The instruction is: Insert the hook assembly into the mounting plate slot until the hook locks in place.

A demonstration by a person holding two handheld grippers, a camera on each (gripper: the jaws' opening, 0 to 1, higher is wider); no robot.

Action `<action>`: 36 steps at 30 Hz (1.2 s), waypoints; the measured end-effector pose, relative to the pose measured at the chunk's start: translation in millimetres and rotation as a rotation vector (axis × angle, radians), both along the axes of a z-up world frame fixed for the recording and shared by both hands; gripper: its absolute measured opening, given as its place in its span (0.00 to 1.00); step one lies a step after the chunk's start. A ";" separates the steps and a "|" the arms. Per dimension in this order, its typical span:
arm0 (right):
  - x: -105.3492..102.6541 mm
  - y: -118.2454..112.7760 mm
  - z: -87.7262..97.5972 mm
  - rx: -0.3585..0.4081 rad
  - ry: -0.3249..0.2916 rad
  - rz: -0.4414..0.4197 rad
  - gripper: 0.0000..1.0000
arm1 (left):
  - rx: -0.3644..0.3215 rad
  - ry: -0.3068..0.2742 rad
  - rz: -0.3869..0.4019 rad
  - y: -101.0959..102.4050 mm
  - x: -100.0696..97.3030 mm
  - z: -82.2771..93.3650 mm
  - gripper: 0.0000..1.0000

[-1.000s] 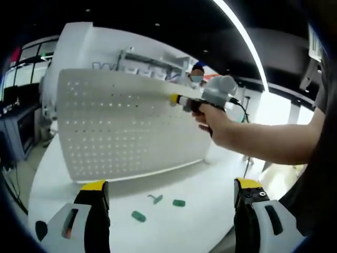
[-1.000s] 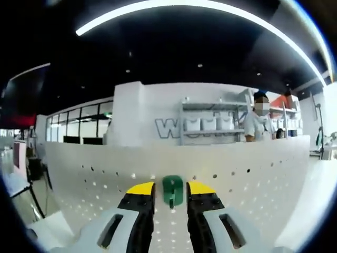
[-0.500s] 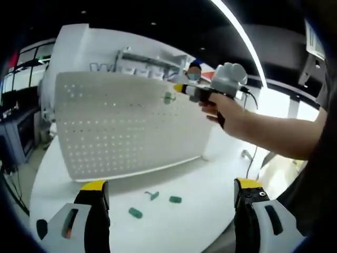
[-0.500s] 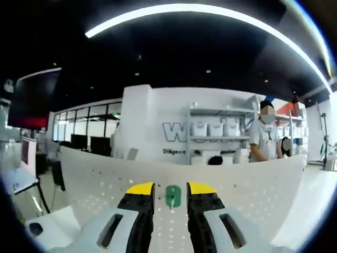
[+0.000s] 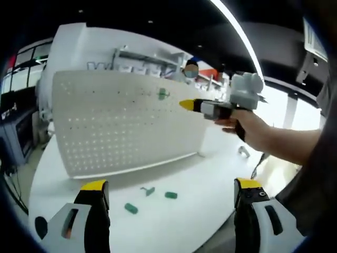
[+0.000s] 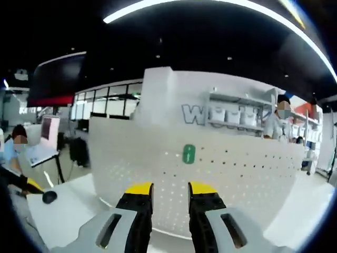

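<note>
Now the right gripper [image 6: 170,191], jaws narrow and empty, is being held off the green hook [image 6: 188,154] mounted on the pegboard [image 6: 247,174]; the left gripper [image 5: 171,191] is being held wide.

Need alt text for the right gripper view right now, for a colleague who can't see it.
A green hook sits mounted on the upright white pegboard, apart from the right gripper, whose yellow-tipped jaws rise below it with nothing between them. The board stands on a white table.
</note>
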State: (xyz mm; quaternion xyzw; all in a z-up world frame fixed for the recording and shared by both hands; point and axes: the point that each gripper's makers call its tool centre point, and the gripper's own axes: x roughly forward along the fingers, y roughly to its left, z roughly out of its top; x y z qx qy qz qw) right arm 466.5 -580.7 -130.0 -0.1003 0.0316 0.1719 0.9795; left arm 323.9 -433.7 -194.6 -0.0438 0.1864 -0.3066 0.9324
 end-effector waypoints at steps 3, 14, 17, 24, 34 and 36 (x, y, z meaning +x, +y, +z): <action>-12.1 -1.2 -15.2 0.022 0.045 0.019 0.25 | 0.005 0.002 -0.002 0.4 -2.2 -2.0 1.00; -45.8 -5.3 -48.3 -0.029 0.109 0.063 0.27 | 0.013 0.014 -0.003 2.3 -10.6 -8.9 1.00; -54.8 -8.4 -52.3 -0.015 0.122 0.061 0.27 | -0.018 0.036 0.002 3.0 -14.2 -11.0 1.00; -74.5 -21.5 -62.4 0.020 0.145 0.024 0.28 | -0.038 0.063 0.004 0.9 -18.8 -20.8 1.00; -120.3 -23.8 -107.9 0.038 0.285 0.038 0.31 | -0.042 0.088 0.007 -1.2 -22.5 -30.4 1.00; -131.0 -24.6 -118.2 0.034 0.307 0.044 0.31 | -0.035 0.091 0.009 -0.1 -23.9 -32.9 1.00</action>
